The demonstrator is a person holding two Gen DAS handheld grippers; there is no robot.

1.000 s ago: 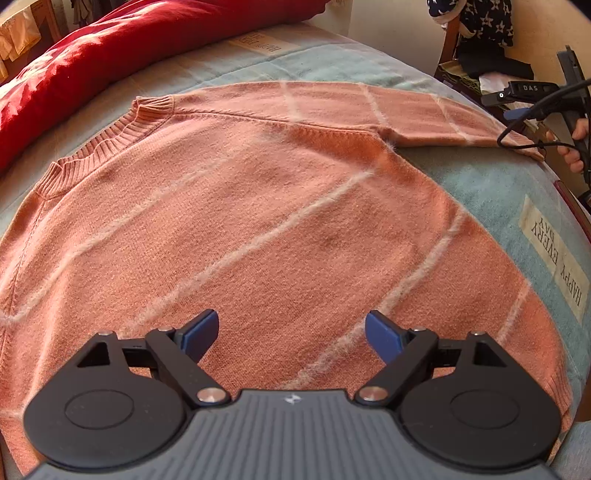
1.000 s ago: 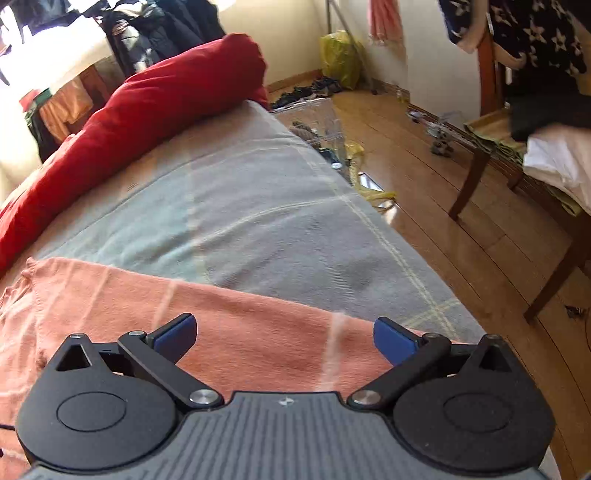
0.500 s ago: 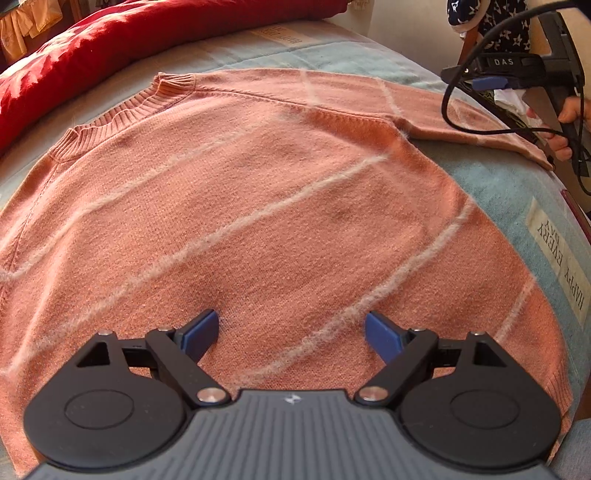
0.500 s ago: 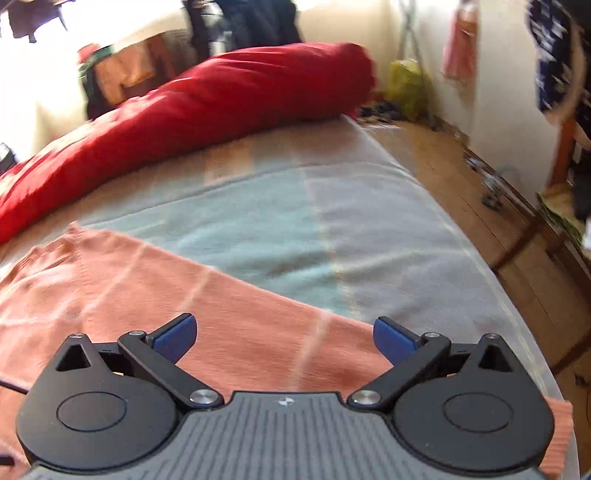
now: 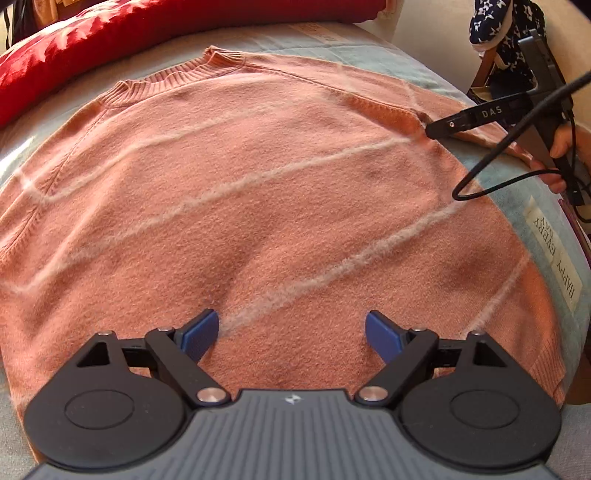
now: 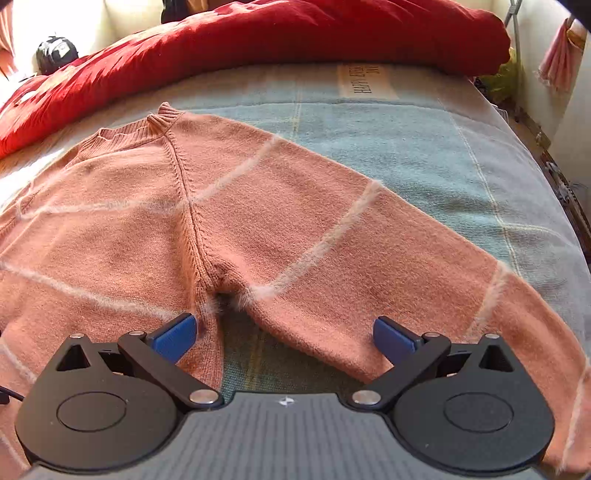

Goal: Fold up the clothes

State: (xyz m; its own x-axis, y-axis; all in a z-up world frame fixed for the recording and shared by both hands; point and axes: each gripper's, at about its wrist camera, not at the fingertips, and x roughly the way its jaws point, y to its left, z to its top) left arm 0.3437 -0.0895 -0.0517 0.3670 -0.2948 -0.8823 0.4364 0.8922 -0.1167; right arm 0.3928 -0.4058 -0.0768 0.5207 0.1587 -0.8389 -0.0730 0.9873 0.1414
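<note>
**Sweater laid flat, both claws poised for the first fold**

A bed (image 6: pixel 424 147) under a pale blue-grey checked blanket carries the job, with a red duvet (image 6: pixel 295 33) bunched along its far side. Spread face-up across the blanket, collar (image 5: pixel 166 77) pointing toward the duvet, lies a salmon-pink knitted sweater (image 5: pixel 258 206) crossed by thin white stripes; it is fully open, no fold yet made. Its right sleeve (image 6: pixel 369 240) angles away from the body, out over bare blanket. The left claw (image 5: pixel 291 332) hovers above the sweater's lower body, fingers wide apart with nothing between them. The right claw (image 6: pixel 282 336) hangs just over the armpit where sleeve meets body, its fingers likewise spread and empty (a patch of blanket shows in the gap under the seam). In the left wrist view it shows beside the sweater's far shoulder.

The step in hand appears to be folding the sleeve in. It would likely go best by pinching the knit at the sleeve's edge, lifting only enough to clear the body, and laying it straight across so the white stripes line up. The loose, fuzzy weave may stretch or bunch if dragged.
</note>
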